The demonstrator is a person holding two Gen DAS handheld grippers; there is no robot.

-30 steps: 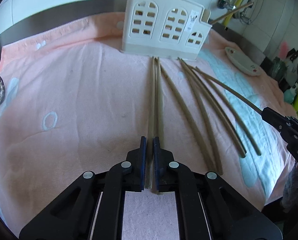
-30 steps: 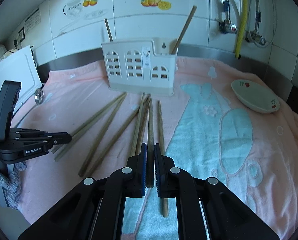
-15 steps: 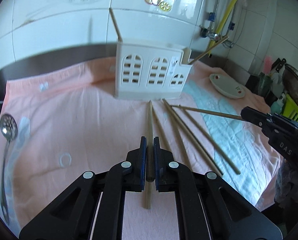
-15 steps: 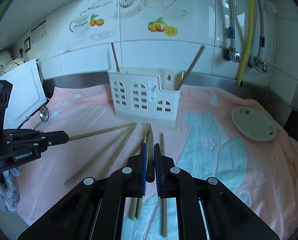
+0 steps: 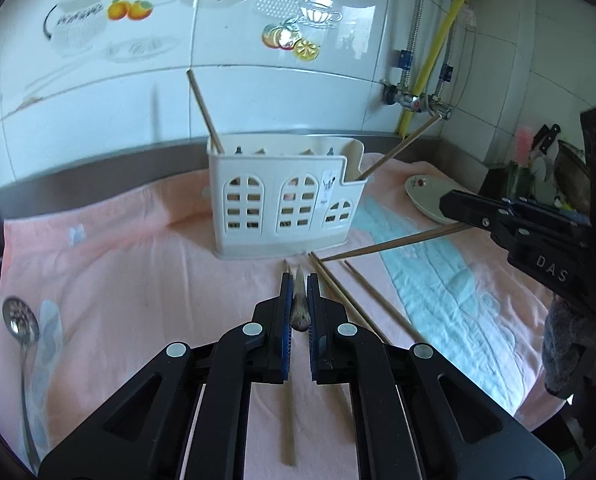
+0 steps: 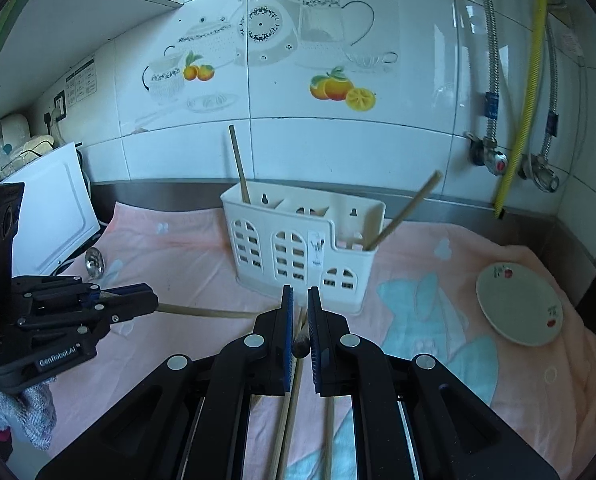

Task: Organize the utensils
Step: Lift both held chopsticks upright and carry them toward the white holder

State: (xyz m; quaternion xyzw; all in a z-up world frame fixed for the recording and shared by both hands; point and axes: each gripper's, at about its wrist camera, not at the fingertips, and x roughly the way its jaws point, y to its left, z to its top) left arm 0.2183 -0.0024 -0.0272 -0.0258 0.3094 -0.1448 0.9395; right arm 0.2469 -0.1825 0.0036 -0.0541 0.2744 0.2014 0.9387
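A white plastic utensil holder [image 5: 285,212] [image 6: 298,252] stands on the pink towel with one chopstick leaning in its left end [image 5: 203,108] and one in its right end [image 5: 398,148]. My left gripper [image 5: 299,278] [image 6: 149,300] is shut on a wooden chopstick [image 5: 300,314] [image 6: 205,313], held above the towel and pointing at the holder. My right gripper [image 6: 300,292] [image 5: 448,205] is shut on another chopstick [image 6: 301,346] [image 5: 394,242], also lifted. Several loose chopsticks [image 5: 362,308] [image 6: 285,420] lie on the towel in front of the holder.
A slotted metal spoon [image 5: 17,328] [image 6: 93,260] lies at the towel's left edge beside a white board [image 6: 49,216]. A small white plate [image 6: 518,308] [image 5: 426,196] sits to the right. The tiled wall and pipes [image 6: 494,156] stand close behind the holder.
Both grippers have risen, each lifting its chopstick off the towel. The held chopsticks now hang in the air, and the holder sits lower in both views.
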